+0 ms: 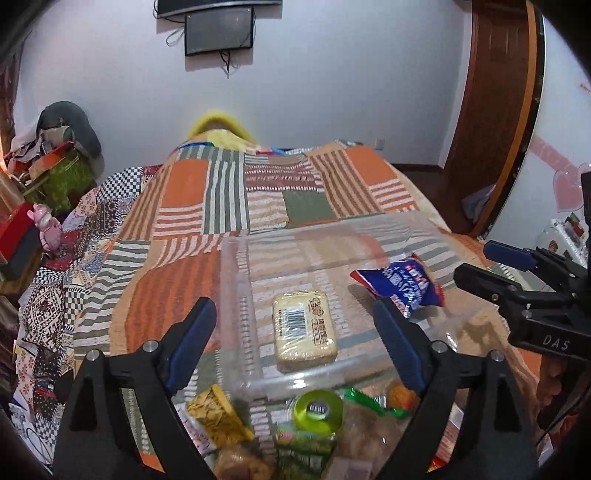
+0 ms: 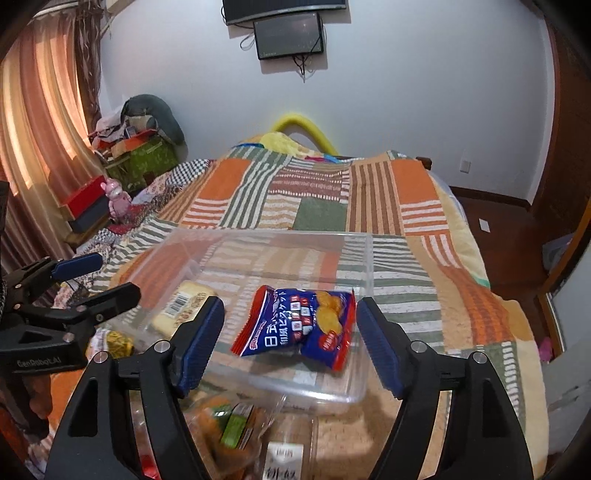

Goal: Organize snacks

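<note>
Hand-held grippers [image 1: 295, 343] [image 2: 290, 334] gape over seemingly loose blue packet [image 2: 297, 326].

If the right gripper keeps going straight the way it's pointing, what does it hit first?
Most likely the blue snack bag in the clear bin. The right gripper is open, and the bag sits centered between its fingers. Depth is unclear, so it might clip the bin's near wall first.

A bed is covered by a patchwork blanket [image 2: 369, 192] of orange, green and white striped squares. A dark flat screen [image 2: 288, 35] is mounted on the white wall, with cables hanging below it. Orange-pink curtains [image 2: 40, 122] are seen at the left. A pink toy figure [image 2: 117, 199] is stood beside a red box [image 2: 83, 197]. A brown wooden door [image 1: 491, 92] is seen at the right.
</note>
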A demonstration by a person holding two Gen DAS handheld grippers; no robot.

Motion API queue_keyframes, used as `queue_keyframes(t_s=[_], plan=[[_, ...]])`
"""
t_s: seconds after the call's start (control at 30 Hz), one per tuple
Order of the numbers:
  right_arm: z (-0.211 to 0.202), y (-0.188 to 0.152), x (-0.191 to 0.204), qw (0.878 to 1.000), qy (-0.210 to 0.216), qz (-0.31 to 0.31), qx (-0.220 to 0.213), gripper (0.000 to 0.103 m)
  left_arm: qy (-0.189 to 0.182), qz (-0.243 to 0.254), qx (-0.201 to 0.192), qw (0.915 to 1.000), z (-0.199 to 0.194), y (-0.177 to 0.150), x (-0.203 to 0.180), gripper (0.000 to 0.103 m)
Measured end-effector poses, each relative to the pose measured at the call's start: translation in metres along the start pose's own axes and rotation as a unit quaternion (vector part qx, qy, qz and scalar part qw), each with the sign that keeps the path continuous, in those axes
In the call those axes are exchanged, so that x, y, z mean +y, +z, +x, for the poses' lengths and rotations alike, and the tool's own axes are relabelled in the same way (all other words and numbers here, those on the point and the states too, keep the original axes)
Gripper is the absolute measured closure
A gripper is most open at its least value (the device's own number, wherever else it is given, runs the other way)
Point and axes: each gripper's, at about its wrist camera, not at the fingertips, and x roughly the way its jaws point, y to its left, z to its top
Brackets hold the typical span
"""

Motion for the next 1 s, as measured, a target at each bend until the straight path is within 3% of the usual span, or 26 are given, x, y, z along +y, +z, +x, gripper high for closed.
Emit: queue_keyframes(t_s=[0.17,0.37,0.6,0.8,0.87,1.0], plan=[[-0.026,-0.006,0.003,1.000,-0.003,-0.005,-0.014,0.029,0.000,-0.021,-0.013,0.9997,-0.033,-0.008,0.015,0.012],[-0.047,-0.020,0.003,1.000,-0.012,-0.003,-0.017,0.026,0.028,-0.033,-0.007,0.9990,-0.058,-0.025,0.040,0.012],[-0.054,-0.046,-0.001,1.000,-0.021,0.009,-0.002,0.026,0.057,-0.013,0.012,0.9982,-0.066,-0.057,0.063,0.012],[-0.041,-0.069,-0.007,0.999,-0.024,0.023,0.035,0.026,0.029,-0.040,0.056,0.9972,-0.051,-0.093,0.078,0.014],[-0.036,-0.077,-0.009,0.998,-0.026,0.026,0.048,0.026,0.020,-0.047,0.077,0.9957,-0.042,-0.106,0.080,0.023],[-0.027,-0.092,-0.012,0.997,-0.017,0.036,0.072,0.026,0.003,-0.050,0.108,0.9929,-0.027,-0.126,0.077,0.030]])
